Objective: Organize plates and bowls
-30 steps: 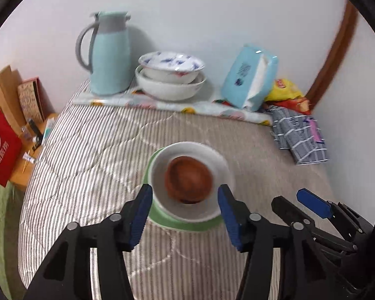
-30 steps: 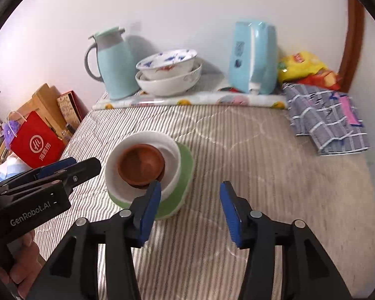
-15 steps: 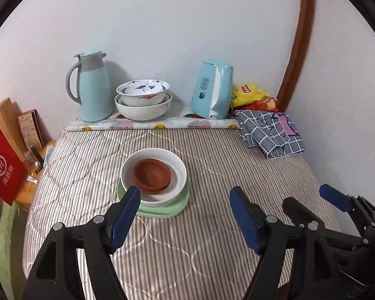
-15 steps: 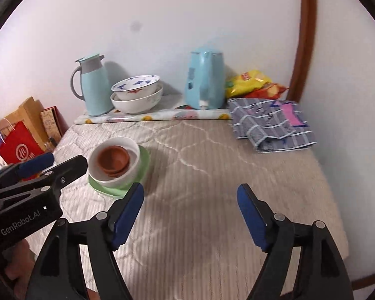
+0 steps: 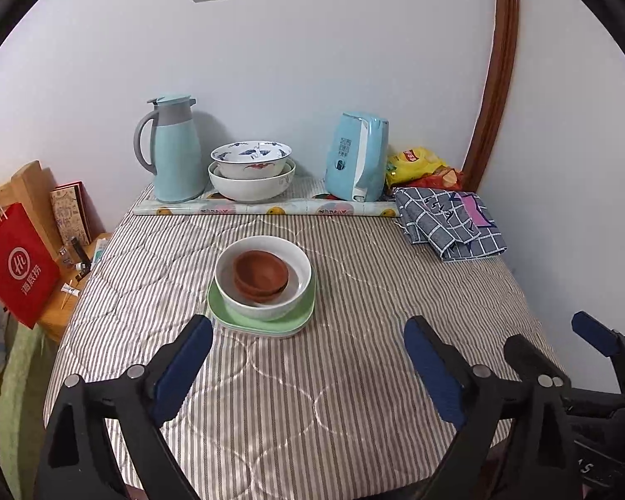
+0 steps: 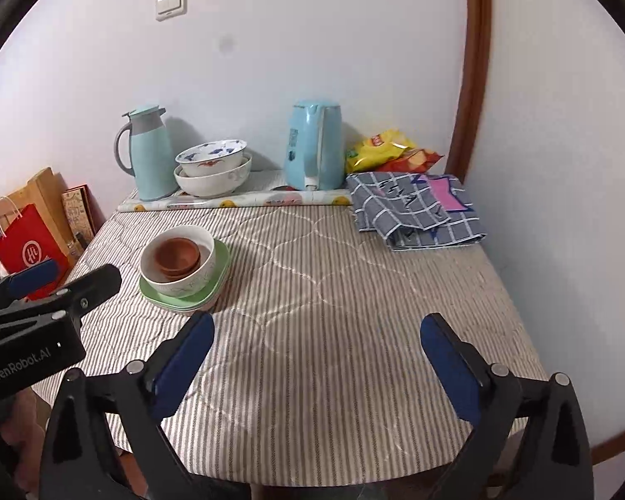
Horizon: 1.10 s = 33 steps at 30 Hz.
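A stack stands on the striped table: brown clay bowls (image 5: 261,277) nested in a white bowl (image 5: 302,268), on green plates (image 5: 300,325). The stack also shows in the right wrist view, with the brown bowls (image 6: 176,257), white bowl (image 6: 204,266) and green plates (image 6: 218,279). My left gripper (image 5: 308,368) is open and empty, pulled back near the table's front edge. My right gripper (image 6: 316,364) is open and empty, to the right of the stack. At the back, a patterned bowl (image 5: 251,158) sits in a larger white bowl (image 5: 250,185).
A teal thermos jug (image 5: 175,150), a light blue kettle (image 5: 356,162), snack bags (image 5: 421,164) and a folded checked cloth (image 5: 450,223) line the back and right. A red paper bag (image 5: 14,264) stands off the table's left. Walls close in behind and right.
Both grippers have pulled back and up from the stack and opened wider. The stack now sits farther away and has not moved on the table.
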{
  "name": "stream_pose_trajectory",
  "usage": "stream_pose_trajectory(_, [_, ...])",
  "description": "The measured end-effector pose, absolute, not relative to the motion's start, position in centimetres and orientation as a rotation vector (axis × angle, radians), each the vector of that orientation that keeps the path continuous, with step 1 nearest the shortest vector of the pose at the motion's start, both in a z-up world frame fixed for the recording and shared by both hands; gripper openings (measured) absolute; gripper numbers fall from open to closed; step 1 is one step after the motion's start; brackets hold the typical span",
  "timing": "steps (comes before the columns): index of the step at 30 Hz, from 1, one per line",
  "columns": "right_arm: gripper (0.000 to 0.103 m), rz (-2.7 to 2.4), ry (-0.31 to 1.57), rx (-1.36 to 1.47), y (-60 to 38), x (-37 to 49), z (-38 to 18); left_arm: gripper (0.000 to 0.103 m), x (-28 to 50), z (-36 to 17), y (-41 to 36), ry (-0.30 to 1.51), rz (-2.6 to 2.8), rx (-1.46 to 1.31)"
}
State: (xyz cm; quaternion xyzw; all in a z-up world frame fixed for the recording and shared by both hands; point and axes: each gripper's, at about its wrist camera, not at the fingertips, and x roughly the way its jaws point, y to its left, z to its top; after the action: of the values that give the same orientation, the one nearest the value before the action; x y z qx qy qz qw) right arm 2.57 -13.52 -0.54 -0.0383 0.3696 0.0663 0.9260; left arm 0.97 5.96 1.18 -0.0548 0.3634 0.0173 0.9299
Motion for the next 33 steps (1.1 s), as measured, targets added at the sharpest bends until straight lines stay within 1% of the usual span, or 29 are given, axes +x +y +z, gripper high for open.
stream_pose_trajectory(12, [0.099, 0.122, 0.763, -0.017, -15.6, 1.1, 0.1, 0.095, -0.4, 1.3, 4.9, 0.735, 0.026, -0.092])
stream_pose_trajectory(33, [0.099, 0.120, 0.763, -0.020, -15.3, 0.2, 0.1, 0.095, -1.1, 1.1, 5.4, 0.740, 0.035, -0.099])
